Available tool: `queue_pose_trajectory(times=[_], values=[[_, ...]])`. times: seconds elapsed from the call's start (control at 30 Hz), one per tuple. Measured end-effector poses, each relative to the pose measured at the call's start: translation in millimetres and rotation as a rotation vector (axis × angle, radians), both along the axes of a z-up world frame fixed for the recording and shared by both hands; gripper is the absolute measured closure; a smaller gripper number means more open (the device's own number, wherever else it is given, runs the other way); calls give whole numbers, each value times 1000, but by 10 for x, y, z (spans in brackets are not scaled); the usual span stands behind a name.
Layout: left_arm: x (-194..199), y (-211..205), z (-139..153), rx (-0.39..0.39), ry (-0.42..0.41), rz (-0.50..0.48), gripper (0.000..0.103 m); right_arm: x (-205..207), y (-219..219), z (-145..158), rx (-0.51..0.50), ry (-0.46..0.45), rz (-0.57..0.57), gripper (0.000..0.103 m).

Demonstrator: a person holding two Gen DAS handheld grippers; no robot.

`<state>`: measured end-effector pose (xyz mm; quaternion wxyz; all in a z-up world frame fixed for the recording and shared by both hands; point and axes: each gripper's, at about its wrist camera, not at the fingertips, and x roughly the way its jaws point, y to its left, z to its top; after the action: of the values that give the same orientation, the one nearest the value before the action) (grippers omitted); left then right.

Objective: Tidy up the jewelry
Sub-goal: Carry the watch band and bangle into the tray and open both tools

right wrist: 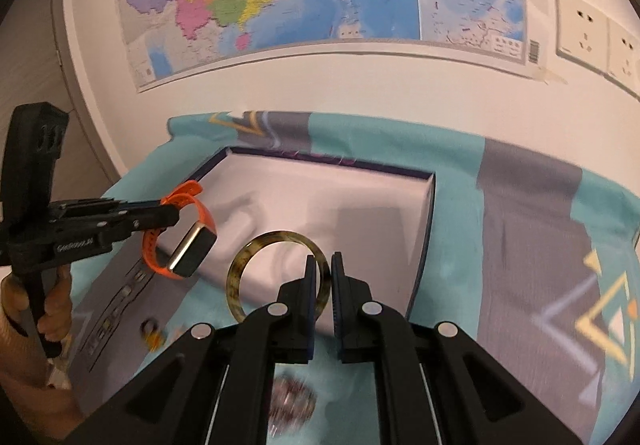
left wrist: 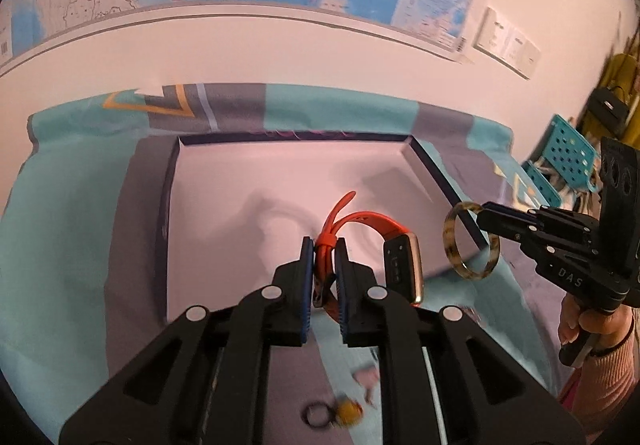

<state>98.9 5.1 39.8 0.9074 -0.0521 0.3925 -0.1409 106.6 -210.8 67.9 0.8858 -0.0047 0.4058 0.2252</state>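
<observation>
My left gripper (left wrist: pixel 324 261) is shut on the strap of an orange watch (left wrist: pixel 372 229) with a dark rectangular face, held above the near edge of a shallow white box (left wrist: pixel 248 173) with dark rims. My right gripper (right wrist: pixel 325 277) is shut on a tortoiseshell bangle (right wrist: pixel 240 269), held just over the box's (right wrist: pixel 360 197) near side. In the left wrist view the right gripper (left wrist: pixel 486 215) and bangle (left wrist: pixel 452 241) sit at the box's right rim. In the right wrist view the left gripper (right wrist: pixel 172 213) holds the watch (right wrist: pixel 192 249) at the box's left.
The box lies on a teal and grey patterned cloth (left wrist: pixel 72 205). A dark ring with a yellow piece (left wrist: pixel 332 411) lies on the cloth below my left gripper; it also shows blurred in the right wrist view (right wrist: pixel 152 333). A blurred beaded item (right wrist: pixel 292 401) lies under my right gripper. A teal perforated basket (left wrist: pixel 568 153) stands at the right.
</observation>
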Motion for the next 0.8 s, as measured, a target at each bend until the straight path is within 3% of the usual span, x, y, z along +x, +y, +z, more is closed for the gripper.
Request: queue_pose_trajectory(times=[0.4, 0.8], values=[[893, 36, -241, 16, 86, 57, 92, 1011, 363, -330, -60, 76, -39, 97], [1396, 53, -504, 20, 179, 108, 92, 1426, 500, -601, -98, 181, -85, 97]])
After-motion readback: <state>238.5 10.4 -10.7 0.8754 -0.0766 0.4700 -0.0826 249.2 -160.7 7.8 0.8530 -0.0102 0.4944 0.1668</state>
